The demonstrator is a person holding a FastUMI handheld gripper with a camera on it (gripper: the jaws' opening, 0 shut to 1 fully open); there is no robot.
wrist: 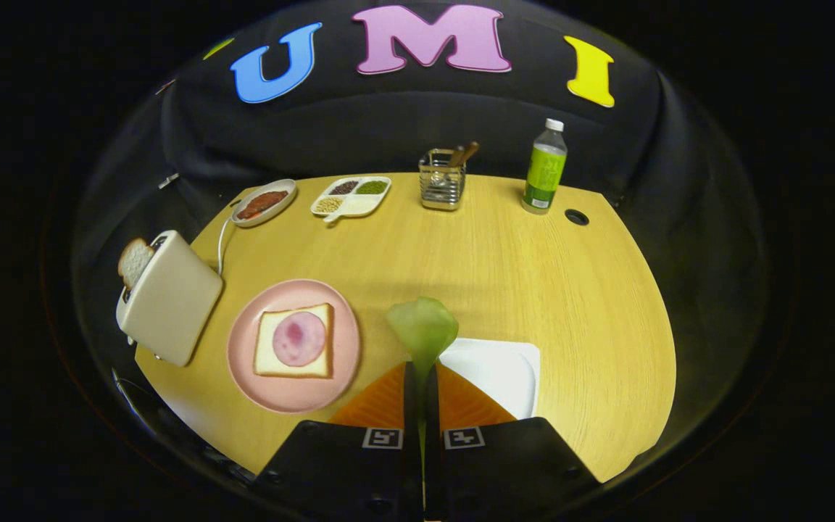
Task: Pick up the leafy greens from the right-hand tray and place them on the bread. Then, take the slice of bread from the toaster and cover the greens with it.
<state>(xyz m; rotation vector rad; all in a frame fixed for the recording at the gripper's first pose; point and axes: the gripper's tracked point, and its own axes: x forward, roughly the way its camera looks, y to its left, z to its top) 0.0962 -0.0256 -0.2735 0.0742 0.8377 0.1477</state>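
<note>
Orange-fingered gripper pinching the pale green leafy greens, lifted above the white square tray.

The thin leaf is sticking up past the 2 closed fingers; it could slip or flop, missing the ham-topped white bread slice on the round pink plate.

Table: pale wood grain, matt, smooth. Pink plate, near left: glossy. Toaster: cream, smooth satin shell. White tray, near right: smooth, slight sheen. Leafy greens: thin, waxy, translucent, pinched between the closed orange ribbed fingers of the gripper. Utensil holder, far: shiny wire metal. Bottle: clear plastic, green label.
</note>
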